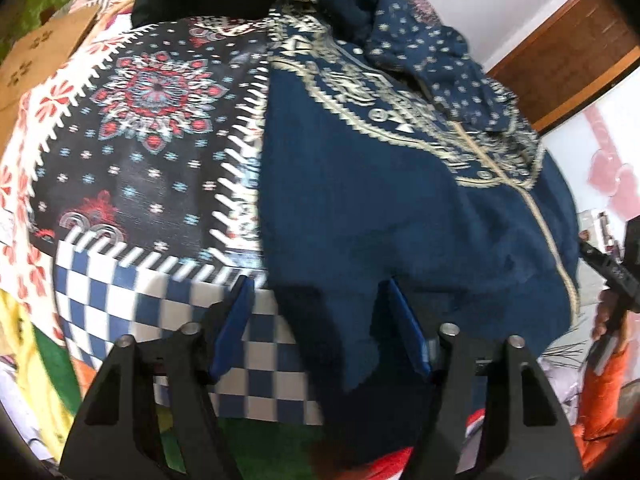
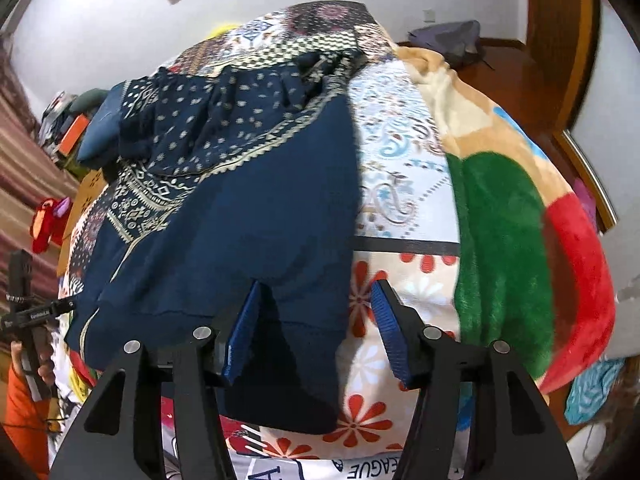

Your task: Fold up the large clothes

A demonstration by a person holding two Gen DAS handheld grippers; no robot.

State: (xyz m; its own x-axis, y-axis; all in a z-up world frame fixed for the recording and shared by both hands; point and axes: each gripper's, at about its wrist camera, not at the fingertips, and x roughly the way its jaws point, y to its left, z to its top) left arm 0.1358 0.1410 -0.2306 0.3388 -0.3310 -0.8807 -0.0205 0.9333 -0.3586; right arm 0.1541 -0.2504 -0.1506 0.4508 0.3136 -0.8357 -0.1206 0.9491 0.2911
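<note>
both grippers, left gripper (image 1: pixel 320 328) and right gripper (image 2: pixel 316 332), have fingers apart, holding nothing, over the near hem of the blue dress (image 1: pixel 380 208) lying on the bed (image 2: pixel 404 280). i think each should pinch one hem corner evenly, then carry it toward the bunched far end.

Occluded, cropped and blurred regions in the two wrist views.
The navy garment (image 1: pixel 360 208) covers part of the patterned bedspread (image 1: pixel 160 128); its near hem is motion-blurred. The right gripper (image 1: pixel 616 276) is cut by the left view's edge, so its jaws cannot be read. Printed lettering (image 2: pixel 360 470) at the right view's bottom edge is cropped. A bag (image 2: pixel 452 40) on the floor is too small to identify.
</note>
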